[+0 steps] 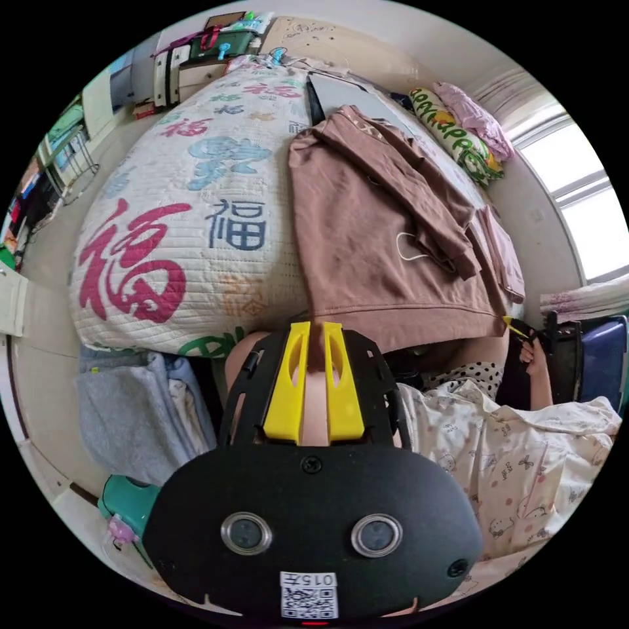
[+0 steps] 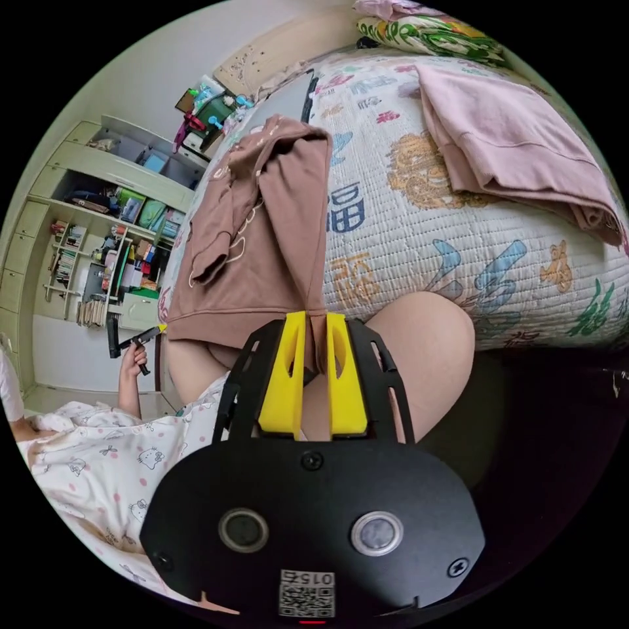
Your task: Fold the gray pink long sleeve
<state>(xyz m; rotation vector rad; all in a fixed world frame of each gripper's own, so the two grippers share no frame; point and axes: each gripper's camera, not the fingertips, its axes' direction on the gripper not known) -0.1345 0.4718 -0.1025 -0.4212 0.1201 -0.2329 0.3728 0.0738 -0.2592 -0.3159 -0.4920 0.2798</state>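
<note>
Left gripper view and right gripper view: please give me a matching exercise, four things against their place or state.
1 long sleeve top
2 pink garment
3 patterned pillow
4 right gripper

a folded on the quilt
b shut on a hem corner
c beside the window
d spread out, one sleeve across it

Pairs: 1-d, 2-a, 3-c, 4-b.

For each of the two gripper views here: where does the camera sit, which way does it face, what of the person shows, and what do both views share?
Left gripper view: rides behind the left gripper, at the bed's near edge, facing along the quilt toward a window; a patterned sleeve and a hand show.
Right gripper view: rides behind the right gripper, at the same edge, facing shelves; bare knee and the other hand show.
Shared: the brownish-pink long sleeve, whose hem each gripper pinches.
</note>
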